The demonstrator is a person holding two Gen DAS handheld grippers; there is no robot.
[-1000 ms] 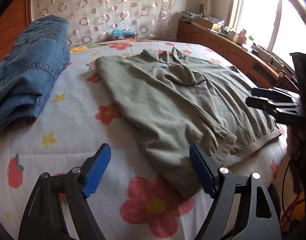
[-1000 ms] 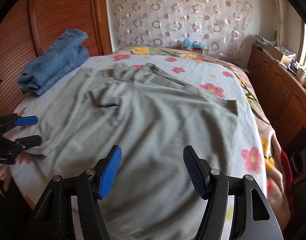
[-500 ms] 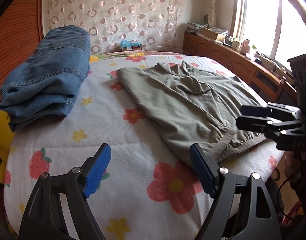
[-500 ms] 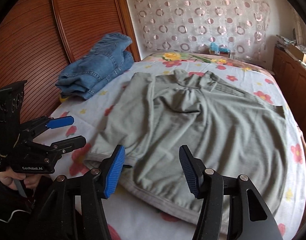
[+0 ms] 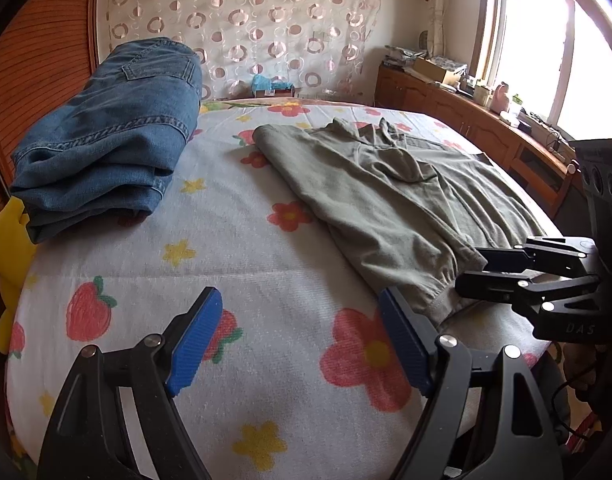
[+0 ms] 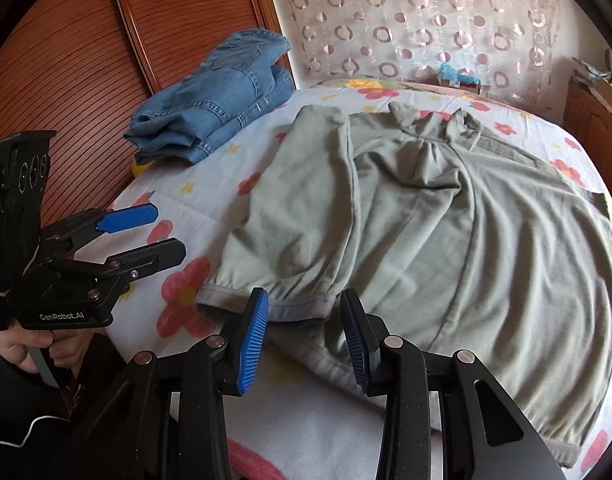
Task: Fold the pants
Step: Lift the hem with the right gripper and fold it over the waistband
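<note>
Both wrist views have pulled back since a second ago: the olive-green cotton pants [image 6: 446, 232] used to fill the right wrist frame, now they sit centre to right, with the floral bedsheet [image 6: 193, 200] exposed on the left. In the left wrist view the pants [image 5: 386, 200] have slid from centre to the right half.

Right gripper [image 6: 303, 338]: blue ribbed pads, jaws closing. The elastic hem edge of the pants lies between them at lower centre of the frame; pads not yet pressing on the cloth as far as the view shows. In the left wrist view the same gripper [image 5: 472, 270] shows at right edge, tips at the hem, gap narrow.

Left gripper [image 5: 299, 344]: jaws wide, nothing between them, over bare sheet at bottom centre, just left of the hem corner. In the right wrist view it [image 6: 167, 230] sits at left, a hand [image 6: 33, 350] on its grip at lower left.

Pants lie spread flat on the bed, creased around the middle, waist end toward the far circle-patterned curtain [image 5: 245, 28].

Folded blue denim jeans [image 5: 105, 144] are stacked at upper left, well apart from the pants, against the ribbed wooden panel [image 6: 105, 60].
</note>
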